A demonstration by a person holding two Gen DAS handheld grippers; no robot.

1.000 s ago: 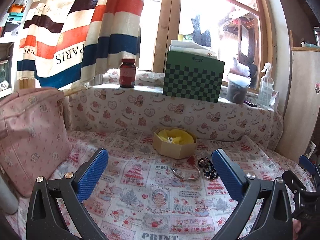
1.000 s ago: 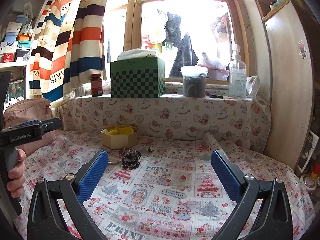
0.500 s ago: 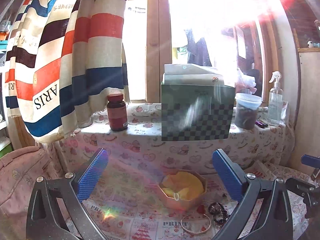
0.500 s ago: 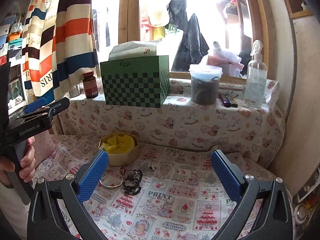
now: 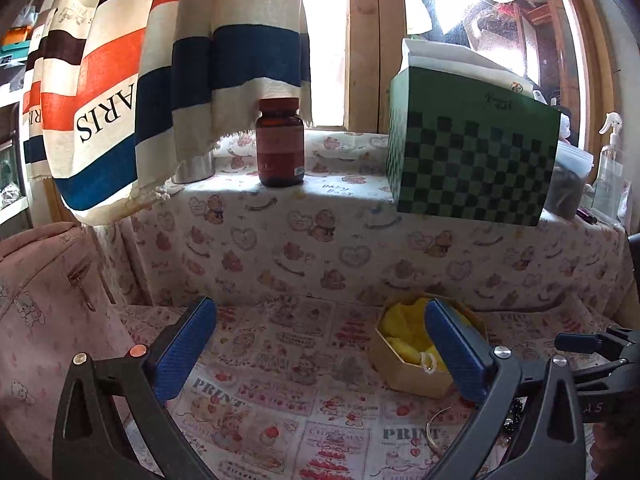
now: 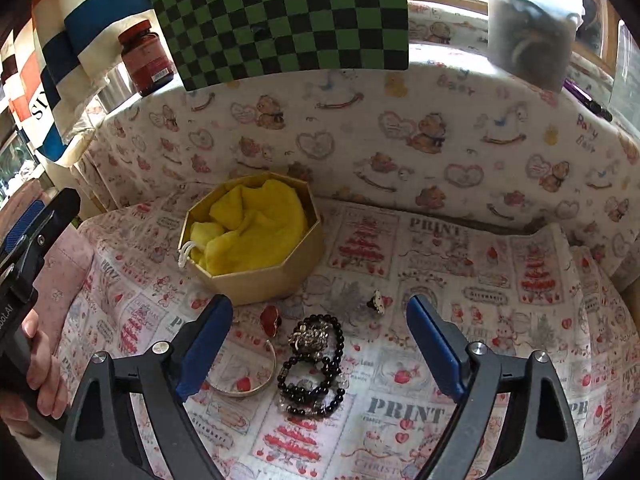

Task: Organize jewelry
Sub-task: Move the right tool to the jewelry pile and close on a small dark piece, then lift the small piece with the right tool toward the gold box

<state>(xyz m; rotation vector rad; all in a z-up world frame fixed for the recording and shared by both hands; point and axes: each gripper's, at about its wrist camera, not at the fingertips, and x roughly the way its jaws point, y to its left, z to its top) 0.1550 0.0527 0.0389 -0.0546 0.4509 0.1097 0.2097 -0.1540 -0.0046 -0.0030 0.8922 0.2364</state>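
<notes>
An open octagonal gold box (image 6: 272, 276) lined with yellow cloth (image 6: 256, 228) sits on the printed cloth; it also shows in the left wrist view (image 5: 408, 372). In front of it lie a black bead bracelet (image 6: 316, 364), a thin metal bangle (image 6: 248, 384), a red heart piece (image 6: 270, 320) and a small black-and-white charm (image 6: 376, 300). My right gripper (image 6: 320, 348) is open and empty, its fingers on either side of the bracelet and above it. My left gripper (image 5: 320, 352) is open and empty, left of the box. The bangle's edge (image 5: 434, 428) shows there.
A raised ledge holds a green checkered box (image 5: 472, 152), a brown bottle (image 5: 280, 144), a dark tub (image 6: 528, 36) and a spray bottle (image 5: 610, 172). A pink bag (image 5: 44, 320) stands at the left. A striped curtain (image 5: 168, 48) hangs behind.
Both grippers have moved forward and lower. The right one tilted down over the jewelry, which now lies between its fingers. The left view now looks straight at the ledge.
</notes>
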